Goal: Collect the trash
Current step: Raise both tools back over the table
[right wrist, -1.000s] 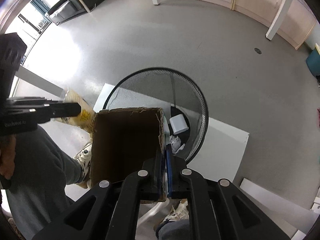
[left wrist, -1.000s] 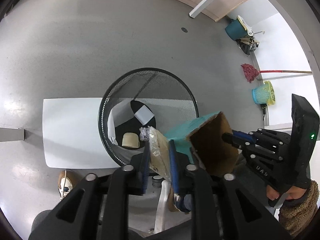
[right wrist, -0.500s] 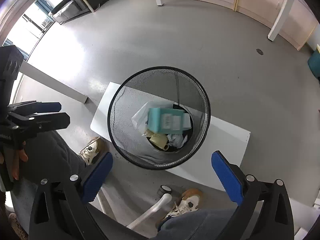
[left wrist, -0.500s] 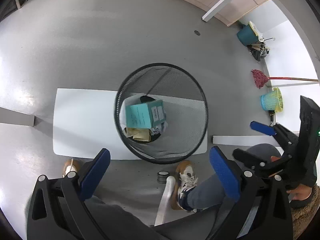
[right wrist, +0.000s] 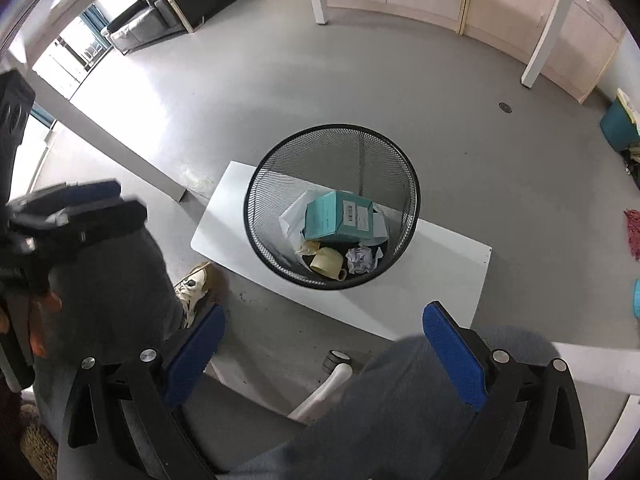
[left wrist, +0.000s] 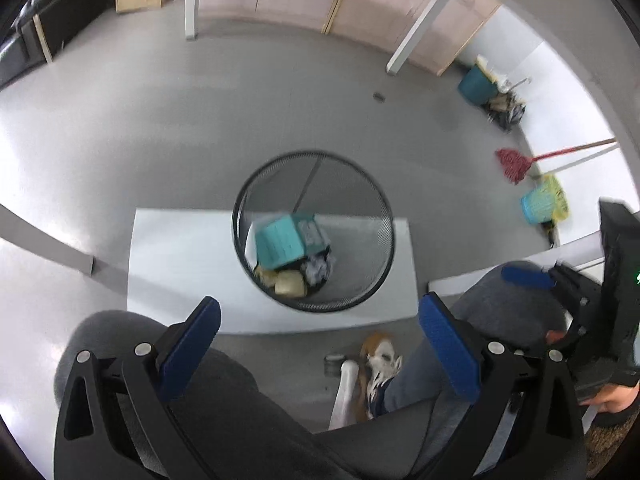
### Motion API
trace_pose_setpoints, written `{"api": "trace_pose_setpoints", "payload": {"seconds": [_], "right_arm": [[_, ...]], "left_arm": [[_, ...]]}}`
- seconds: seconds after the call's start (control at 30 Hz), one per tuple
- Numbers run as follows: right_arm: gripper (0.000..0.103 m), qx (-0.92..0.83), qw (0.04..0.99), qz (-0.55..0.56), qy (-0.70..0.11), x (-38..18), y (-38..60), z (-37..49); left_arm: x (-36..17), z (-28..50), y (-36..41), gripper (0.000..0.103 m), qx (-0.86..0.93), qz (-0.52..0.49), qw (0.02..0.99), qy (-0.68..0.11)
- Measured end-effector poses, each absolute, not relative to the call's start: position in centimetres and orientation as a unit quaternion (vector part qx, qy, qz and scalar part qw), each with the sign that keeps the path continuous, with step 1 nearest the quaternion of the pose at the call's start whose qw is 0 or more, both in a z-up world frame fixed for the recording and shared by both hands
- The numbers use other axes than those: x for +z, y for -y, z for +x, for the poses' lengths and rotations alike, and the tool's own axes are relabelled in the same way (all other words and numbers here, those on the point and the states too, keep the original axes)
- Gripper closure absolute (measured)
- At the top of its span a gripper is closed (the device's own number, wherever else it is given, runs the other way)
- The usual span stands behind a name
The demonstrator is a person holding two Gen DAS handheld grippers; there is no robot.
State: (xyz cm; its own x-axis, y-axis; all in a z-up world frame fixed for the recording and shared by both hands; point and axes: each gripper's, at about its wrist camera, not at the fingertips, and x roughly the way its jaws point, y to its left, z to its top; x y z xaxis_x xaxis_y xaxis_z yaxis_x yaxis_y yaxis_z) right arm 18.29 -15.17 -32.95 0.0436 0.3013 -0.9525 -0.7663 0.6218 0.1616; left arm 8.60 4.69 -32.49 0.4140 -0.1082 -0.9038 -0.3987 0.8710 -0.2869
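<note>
A black mesh wastebasket (left wrist: 384, 216) (right wrist: 412, 184) stands on a white board on the grey floor. Inside it lie a teal cardboard box (left wrist: 280, 240) (right wrist: 338, 216), a crumpled paper ball (right wrist: 360, 260), a yellowish roll (right wrist: 326, 260) and a plastic wrapper. My left gripper (left wrist: 320, 328) hangs open above and in front of the basket, nothing between its blue pads. My right gripper (right wrist: 324, 332) is likewise wide open and empty, high over the basket. Each gripper shows at the edge of the other's view.
The person's grey trouser legs (right wrist: 100, 280) and tan shoes (left wrist: 380, 360) sit below the grippers, with a white chair-base leg and castor (right wrist: 336, 364). A red mop (left wrist: 516, 162), teal and yellow baskets (left wrist: 540, 204), table legs and cabinets stand farther off.
Both grippers let go: the left released the wrapper, the right the teal box, and both now lie in the basket. Both hands have since risen and pulled back with jaws wide.
</note>
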Motion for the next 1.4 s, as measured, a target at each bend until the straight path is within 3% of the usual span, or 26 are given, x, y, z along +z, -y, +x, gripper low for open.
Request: {"api": "trace_pose_setpoints", "payload": {"seconds": [0.8,1.13,1.4], "right_arm": [[0.003,0.418,0.777,-0.181,-0.435,-21.0,23.6,8.7],[0.003,0.428,0.821,-0.151,-0.345,-14.2,27.3,6.7],[0.003,0.410,0.861,-0.121,-0.276,-9.0,30.6,5.7]], "left_arm": [[-18.5,-2.4,3.0,0.004,0.114,-0.080,0.928,-0.345],[-10.4,-7.1,3.6,0.004,0.129,-0.059,0.975,-0.172],[-7.1,-7.1,1.3,0.004,0.127,-0.078,0.979,-0.138]]}}
